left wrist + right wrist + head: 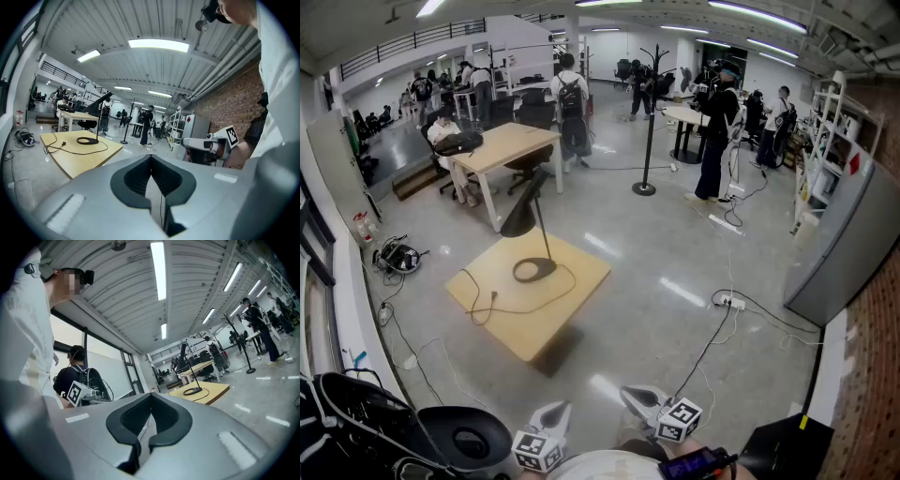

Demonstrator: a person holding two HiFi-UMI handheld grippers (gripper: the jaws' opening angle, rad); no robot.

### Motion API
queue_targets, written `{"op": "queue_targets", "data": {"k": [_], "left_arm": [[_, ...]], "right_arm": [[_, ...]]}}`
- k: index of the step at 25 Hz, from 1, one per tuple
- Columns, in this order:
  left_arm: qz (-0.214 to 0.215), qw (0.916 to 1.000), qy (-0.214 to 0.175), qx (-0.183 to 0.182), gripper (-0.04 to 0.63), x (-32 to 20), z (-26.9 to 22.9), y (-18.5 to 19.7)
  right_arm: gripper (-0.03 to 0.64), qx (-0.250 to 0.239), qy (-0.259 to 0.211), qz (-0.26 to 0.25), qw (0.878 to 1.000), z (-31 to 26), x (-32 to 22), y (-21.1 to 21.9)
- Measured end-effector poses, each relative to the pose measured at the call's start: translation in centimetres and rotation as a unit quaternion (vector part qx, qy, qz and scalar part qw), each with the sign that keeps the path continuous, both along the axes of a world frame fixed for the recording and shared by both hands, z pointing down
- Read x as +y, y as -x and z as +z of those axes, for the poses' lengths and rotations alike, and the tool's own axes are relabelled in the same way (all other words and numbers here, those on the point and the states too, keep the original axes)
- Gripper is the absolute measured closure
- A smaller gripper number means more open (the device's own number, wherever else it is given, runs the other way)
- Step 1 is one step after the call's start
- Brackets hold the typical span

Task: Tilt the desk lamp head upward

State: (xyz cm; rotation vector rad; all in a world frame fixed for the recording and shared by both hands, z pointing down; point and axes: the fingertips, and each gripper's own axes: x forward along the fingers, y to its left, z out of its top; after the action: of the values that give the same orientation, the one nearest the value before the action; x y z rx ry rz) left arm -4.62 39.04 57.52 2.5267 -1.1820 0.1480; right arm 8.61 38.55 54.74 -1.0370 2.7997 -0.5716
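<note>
A black desk lamp stands on a low wooden table, its cone head tipped downward over the ring base; its cord loops across the tabletop. Both grippers are held low, close to my body and well short of the table. My left gripper and right gripper are shut with nothing between them. The lamp shows small and far off in the left gripper view, past the shut left gripper. In the right gripper view the lamp is distant too, beyond the shut right gripper.
Bare grey floor separates me from the table. A power strip with cables lies on the floor at right, beside a grey cabinet. A coat stand, a taller desk and several people are farther back. A black chair sits at bottom left.
</note>
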Motion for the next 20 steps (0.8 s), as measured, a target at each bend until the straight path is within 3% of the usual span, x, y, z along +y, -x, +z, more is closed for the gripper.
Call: {"op": "queue_targets", "data": {"k": [4, 10, 20], "left_arm": [[-0.012, 0.9999, 0.000, 0.000, 0.594, -3.4, -0.4, 4.3], [-0.023, 0.9997, -0.004, -0.003, 0.594, 0.3, -0.5, 3.9], [-0.046, 0.9989, -0.005, -0.003, 0.594, 1.6, -0.6, 6.5]], "right_arm": [[0.606, -0.001, -0.008, -0.007, 1.000, -0.8, -3.9, 4.4], [0.605, 0.011, -0.017, -0.031, 0.999, -0.8, -0.8, 4.7], [0.605, 0.016, -0.006, -0.040, 0.999, -0.1, 0.0, 6.6]]}}
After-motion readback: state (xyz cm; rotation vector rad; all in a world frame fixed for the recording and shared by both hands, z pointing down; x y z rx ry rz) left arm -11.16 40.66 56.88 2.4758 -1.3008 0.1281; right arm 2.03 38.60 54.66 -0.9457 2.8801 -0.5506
